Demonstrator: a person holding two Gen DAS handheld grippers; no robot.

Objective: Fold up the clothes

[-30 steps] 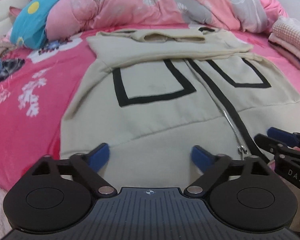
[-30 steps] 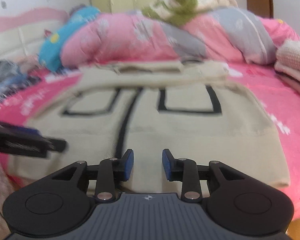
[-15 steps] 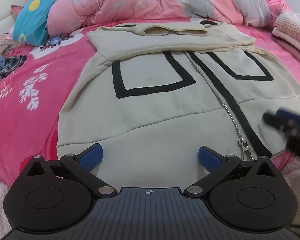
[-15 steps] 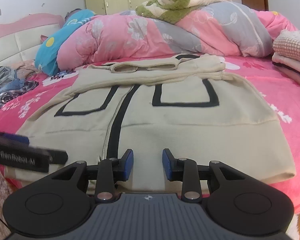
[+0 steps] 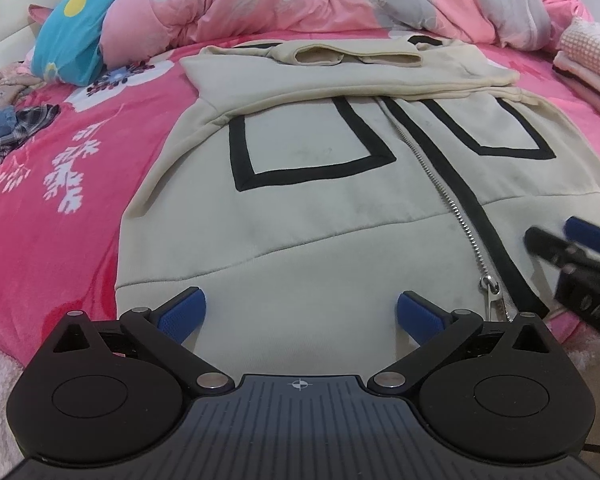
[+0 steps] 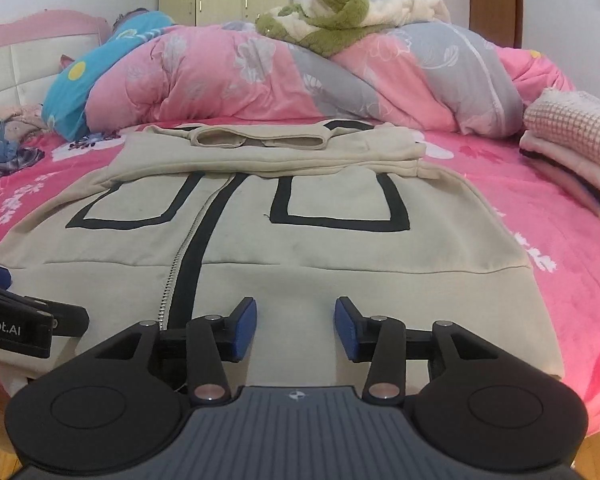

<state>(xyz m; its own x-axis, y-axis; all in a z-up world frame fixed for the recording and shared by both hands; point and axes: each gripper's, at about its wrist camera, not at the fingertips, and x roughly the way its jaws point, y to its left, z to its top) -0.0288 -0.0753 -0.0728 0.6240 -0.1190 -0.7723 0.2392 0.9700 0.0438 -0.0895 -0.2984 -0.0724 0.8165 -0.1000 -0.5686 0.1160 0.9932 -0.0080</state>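
Jacket: the beige zip jacket [image 5: 300, 216] lies flat, front up, on the pink bed cover [image 5: 60, 208], its sleeves folded across the top and its near hem just ahead of both claws.
Left claw: the left gripper [image 5: 298, 314] hangs over the left half of the hem, jaws wide, nothing between them; it sits slightly lower over the cloth than a second ago.
Right claw: the right gripper [image 6: 296, 326] hovers over the right half of the hem beside the zipper [image 6: 176, 272]; its jaws have just been opening to a middling gap, with only cloth below, nothing pinched.
Meaning: both claws look set to take the hem and fold it towards the collar; no hold is made yet.
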